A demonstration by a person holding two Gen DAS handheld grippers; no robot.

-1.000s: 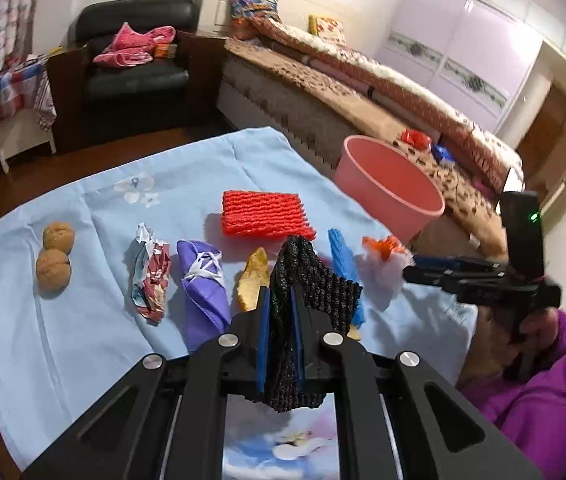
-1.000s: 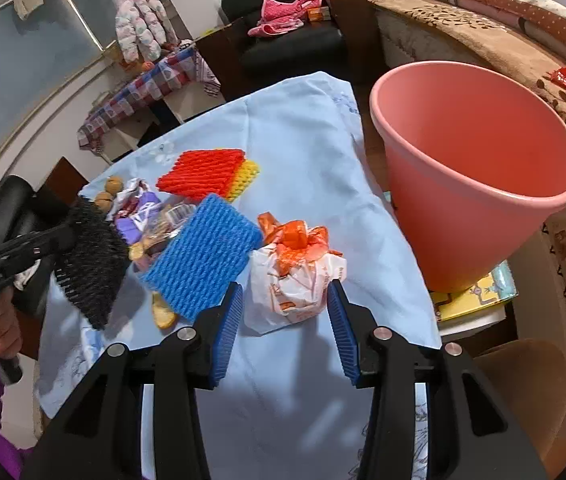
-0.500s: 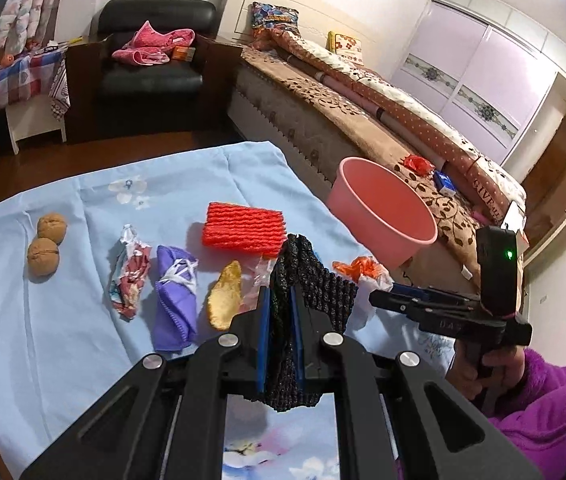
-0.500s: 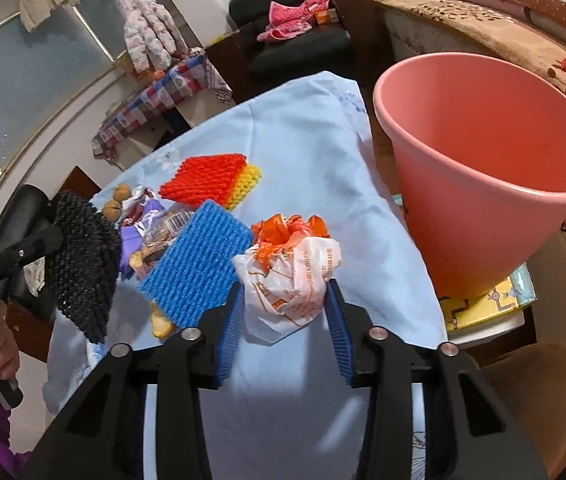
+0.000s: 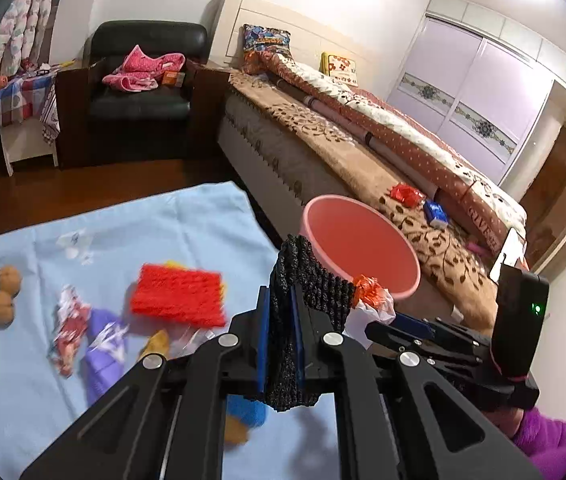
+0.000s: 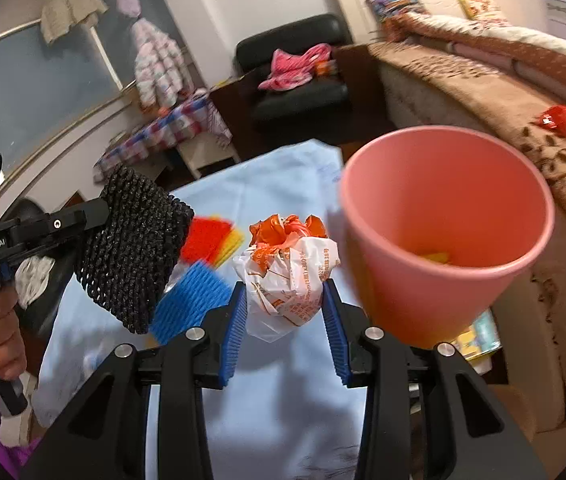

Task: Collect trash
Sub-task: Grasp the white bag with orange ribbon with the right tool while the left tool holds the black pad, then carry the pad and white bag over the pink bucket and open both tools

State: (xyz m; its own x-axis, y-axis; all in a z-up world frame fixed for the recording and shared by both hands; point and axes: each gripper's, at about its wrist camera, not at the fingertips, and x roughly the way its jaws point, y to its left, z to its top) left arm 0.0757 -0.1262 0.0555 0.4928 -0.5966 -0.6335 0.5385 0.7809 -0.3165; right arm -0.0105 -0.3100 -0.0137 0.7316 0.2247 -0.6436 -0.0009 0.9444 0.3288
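Left gripper: lower centre of the left wrist view, its blue pads clamped narrow on a black foam net that stands up between them; in the right wrist view the same net hangs at centre left.
Right gripper: lower centre of the right wrist view, fingers closed against both sides of a crumpled white-and-orange plastic bag.
Pink bin: right of centre in the right wrist view, just beside the bag, tilted in the frame; something yellow lies at its bottom.
Blue cloth: covers the table, lower left of the left wrist view.
On the cloth: red foam net, purple wrapper, red-and-white wrapper, two walnuts at far left, blue foam net.
Writing: "GenRobot.AI" in white on the left gripper's arm, left edge of the right wrist view; small orange print on the bag, too fine to read.
Bed: upper right of the left wrist view, behind the bin.
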